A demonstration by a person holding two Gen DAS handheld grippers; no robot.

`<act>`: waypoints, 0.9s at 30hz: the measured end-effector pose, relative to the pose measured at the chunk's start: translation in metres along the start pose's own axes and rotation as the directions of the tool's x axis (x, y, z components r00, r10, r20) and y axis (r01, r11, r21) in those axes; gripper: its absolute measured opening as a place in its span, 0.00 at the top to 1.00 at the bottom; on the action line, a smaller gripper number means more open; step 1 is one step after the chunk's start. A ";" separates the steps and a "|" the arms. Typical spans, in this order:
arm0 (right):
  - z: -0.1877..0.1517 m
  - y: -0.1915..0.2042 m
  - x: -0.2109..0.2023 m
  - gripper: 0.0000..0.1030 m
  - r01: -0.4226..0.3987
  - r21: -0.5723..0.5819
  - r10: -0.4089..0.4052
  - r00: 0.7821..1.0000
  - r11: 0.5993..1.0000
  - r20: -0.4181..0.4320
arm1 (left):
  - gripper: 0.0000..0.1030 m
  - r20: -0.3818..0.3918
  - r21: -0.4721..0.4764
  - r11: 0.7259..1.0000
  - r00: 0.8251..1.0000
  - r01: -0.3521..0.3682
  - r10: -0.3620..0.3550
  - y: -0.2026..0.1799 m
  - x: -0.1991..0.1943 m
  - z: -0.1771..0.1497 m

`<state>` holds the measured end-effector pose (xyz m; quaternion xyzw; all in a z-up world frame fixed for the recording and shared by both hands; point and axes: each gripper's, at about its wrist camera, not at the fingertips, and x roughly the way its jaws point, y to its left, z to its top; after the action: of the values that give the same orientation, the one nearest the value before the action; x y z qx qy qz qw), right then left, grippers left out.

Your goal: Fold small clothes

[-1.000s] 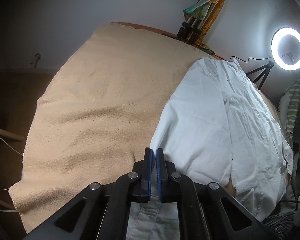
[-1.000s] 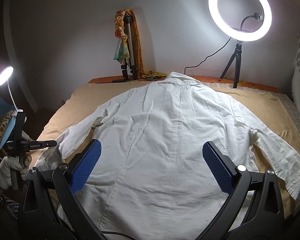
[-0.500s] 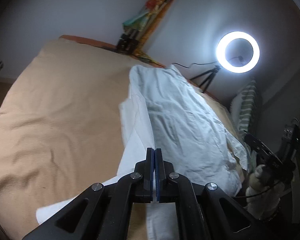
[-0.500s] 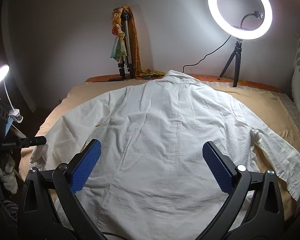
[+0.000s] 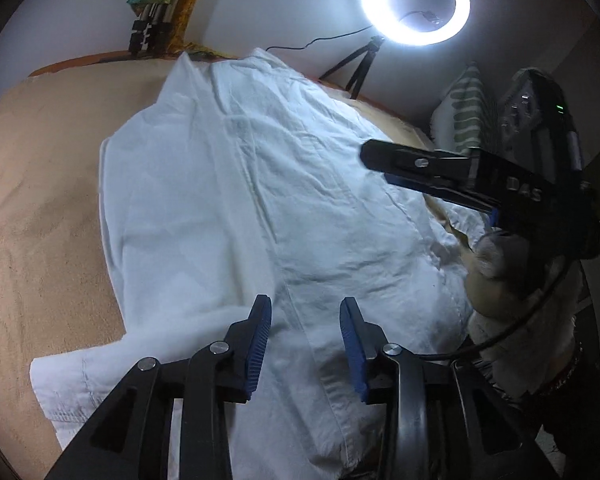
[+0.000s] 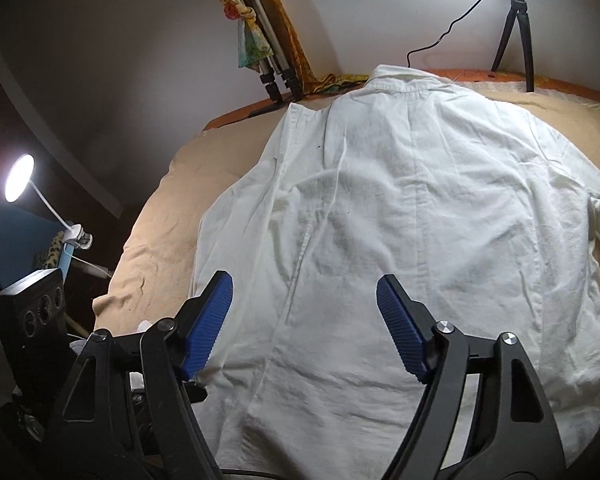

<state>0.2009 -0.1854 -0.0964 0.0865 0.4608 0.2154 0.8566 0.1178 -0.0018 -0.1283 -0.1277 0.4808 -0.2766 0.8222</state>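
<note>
The white long-sleeved cotton shirt lay back-up on the tan terry blanket covering the bed, collar toward the wall, its left side and sleeve already folded in over the body, the right sleeve still spread out. The left hand-held gripper hovered just above the folded panel near the hem; its jaws had just been opening and stood narrowly apart, with nothing pinched between the blue ribbed pads. The right hand-held gripper hung over the lower middle of the shirt, its jaws wide though they had just been closing, also empty.

The released fold looked loose and wrinkled, so it could spring back or slide open if either tool brushed it. Closing the right jaws here, mid-panel, would likely catch both layers and drag the whole garment askew. The cable near the ring light on its small tripod seemed clear of the work.
</note>
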 end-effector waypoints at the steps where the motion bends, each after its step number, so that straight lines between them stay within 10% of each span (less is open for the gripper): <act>1: -0.001 0.002 0.004 0.25 -0.004 -0.005 0.004 1.000 1.000 -0.014 | 0.63 0.015 0.028 1.000 1.000 -0.002 0.002 -0.005 -0.010 -0.004; 8: -0.014 0.010 0.034 0.32 -0.053 -0.012 0.051 0.990 0.999 -0.129 | 0.46 0.146 0.020 0.989 0.979 -0.148 0.144 0.027 -0.074 -0.021; 19: -0.019 0.009 0.088 0.43 -0.145 0.132 0.175 0.951 0.981 -0.256 | 0.41 0.012 -0.195 0.948 0.966 -0.253 0.260 0.118 -0.069 -0.061; 22: -0.018 0.019 0.098 0.62 -0.141 0.109 0.166 0.948 0.984 -0.273 | 0.51 -0.010 -0.202 0.952 0.973 -0.229 0.232 0.120 -0.062 -0.062; 24: -0.017 0.024 0.106 0.80 -0.141 0.102 0.165 0.944 0.985 -0.284 | 0.88 -0.029 -0.202 0.954 0.975 -0.222 0.221 0.121 -0.055 -0.061; 27: -0.016 0.030 0.113 0.93 -0.126 0.096 0.148 0.948 0.987 -0.280 | 0.96 0.010 -0.228 0.960 0.985 -0.165 0.172 0.118 -0.062 -0.060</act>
<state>0.2336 -0.1092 -0.1801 0.1192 0.5809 0.2666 0.7598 0.0817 0.1340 -0.1698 -0.1833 0.5059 -0.1472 0.8300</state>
